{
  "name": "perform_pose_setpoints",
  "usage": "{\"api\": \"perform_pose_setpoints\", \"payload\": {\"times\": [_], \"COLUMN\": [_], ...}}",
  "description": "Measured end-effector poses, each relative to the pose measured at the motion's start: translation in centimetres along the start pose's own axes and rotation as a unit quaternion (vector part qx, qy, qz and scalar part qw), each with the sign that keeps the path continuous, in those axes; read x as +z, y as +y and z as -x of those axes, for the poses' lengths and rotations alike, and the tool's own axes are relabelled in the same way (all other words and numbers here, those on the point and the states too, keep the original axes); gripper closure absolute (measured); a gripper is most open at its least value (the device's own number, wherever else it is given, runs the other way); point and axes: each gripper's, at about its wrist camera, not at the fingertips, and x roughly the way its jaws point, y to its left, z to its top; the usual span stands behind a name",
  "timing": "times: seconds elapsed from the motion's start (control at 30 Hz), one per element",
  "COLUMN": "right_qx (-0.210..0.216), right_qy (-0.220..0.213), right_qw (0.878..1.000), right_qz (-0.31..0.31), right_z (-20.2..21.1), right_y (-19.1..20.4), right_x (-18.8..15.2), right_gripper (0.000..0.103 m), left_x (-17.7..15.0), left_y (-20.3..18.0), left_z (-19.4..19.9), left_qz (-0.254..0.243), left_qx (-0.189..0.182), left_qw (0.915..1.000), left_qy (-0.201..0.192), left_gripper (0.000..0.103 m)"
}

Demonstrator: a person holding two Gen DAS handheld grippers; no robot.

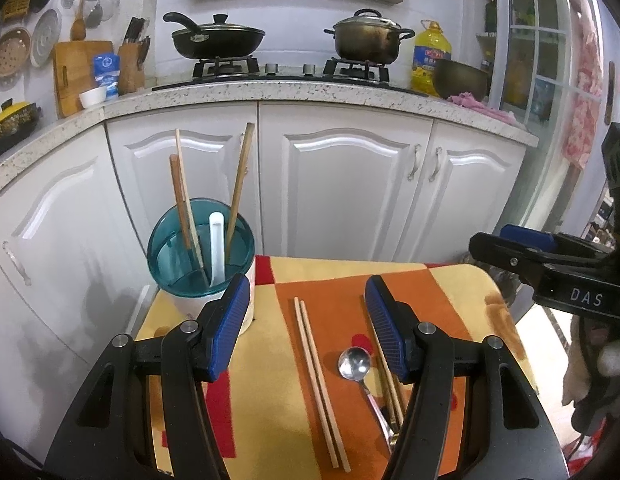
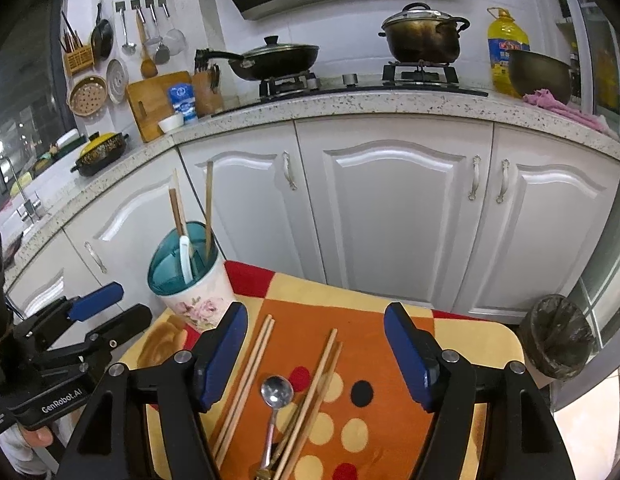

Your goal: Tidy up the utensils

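Covering the small table [image 2: 490,344], a patchwork cloth [image 2: 350,320] faces white cabinets [image 2: 390,208].

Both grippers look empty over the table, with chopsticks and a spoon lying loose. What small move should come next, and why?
Probably lower the right gripper onto the metal spoon and close. Its jaws stand open with nothing held, and the spoon lies almost directly between them on the patterned cloth. The utensil holder already holds chopsticks and a white spoon, so loose pieces likely go there.

Utensil holder [image 2: 189,288] at far left corner of counter [image 2: 482,340], chopsticks inside [image 2: 207,208]. Nearer, left to right: chopstick pair [image 2: 245,380], spoon [image 2: 275,392], second chopstick pair [image 2: 314,392].
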Motion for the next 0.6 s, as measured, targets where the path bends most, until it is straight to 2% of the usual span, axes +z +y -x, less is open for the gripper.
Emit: {"api": "perform_pose_setpoints", "payload": {"times": [0.2, 0.6], "right_qx": [-0.009, -0.033], "right_qy": [0.005, 0.024], "right_qw": [1.0, 0.999], "right_qz": [0.002, 0.013], "right_z": [-0.4, -1.6], "right_y": [0.2, 0.7], "right_x": [-0.2, -0.6], "right_gripper": [0.034, 0.031], "left_x": [-0.4, -1.0], "left_y": [0.1, 1.4], "left_z": [-0.4, -1.7], "left_qz": [-0.005, 0.021], "left_qx": [0.016, 0.01], "left_qw": [0.9998, 0.9993], "left_qy": [0.008, 0.029], "left_gripper": [0.043, 0.043]}}
